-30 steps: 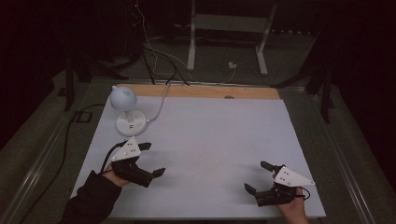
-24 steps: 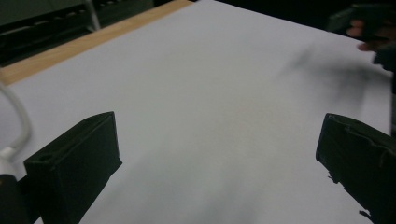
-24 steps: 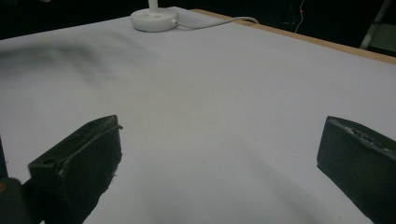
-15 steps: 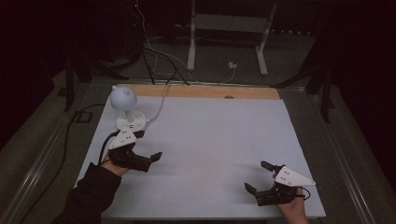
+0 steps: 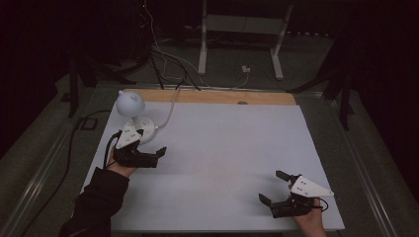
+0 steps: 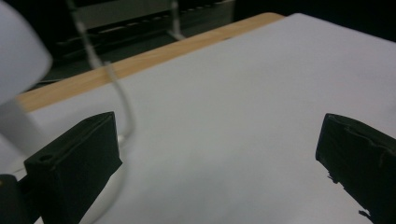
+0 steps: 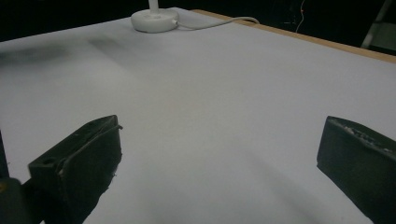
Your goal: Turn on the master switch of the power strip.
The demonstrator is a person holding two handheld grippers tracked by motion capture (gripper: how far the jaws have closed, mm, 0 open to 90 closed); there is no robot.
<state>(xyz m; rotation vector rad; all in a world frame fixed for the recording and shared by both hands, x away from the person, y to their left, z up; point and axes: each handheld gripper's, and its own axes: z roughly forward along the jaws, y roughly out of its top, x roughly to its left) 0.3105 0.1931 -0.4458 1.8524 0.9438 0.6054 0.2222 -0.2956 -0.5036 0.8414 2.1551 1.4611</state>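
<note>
So the thing in play is the small white desk lamp with a round shade and puck-shaped base (image 5: 132,118), sitting at the far-left corner of the white-topped counter (image 5: 222,143), with its thin white cord (image 5: 170,107) trailing off over the wooden strip along the back edge (image 5: 212,97). The left gripper (image 5: 160,152) is just beside the lamp base, on its near side, fingers spread wide and holding nothing. In the left gripper view the lamp's stem and shade sit off to the left of the fingers, not between them, so I'd say the reach needs to swing that way before any closing. Best bet looks like squaring up on the stem or the base rim and keeping the cord out of the gap, since it loops right by the left finger (image 6: 74,163).

Room-wise, the lamp is close to the counter's left edge and back edge, so pushing it outward is the risk. The whole middle is bare, plenty of space to work inward.

Over on the right, the right gripper (image 5: 273,186) sits near the front edge, well apart from the lamp, fingers also wide open and empty.
</note>
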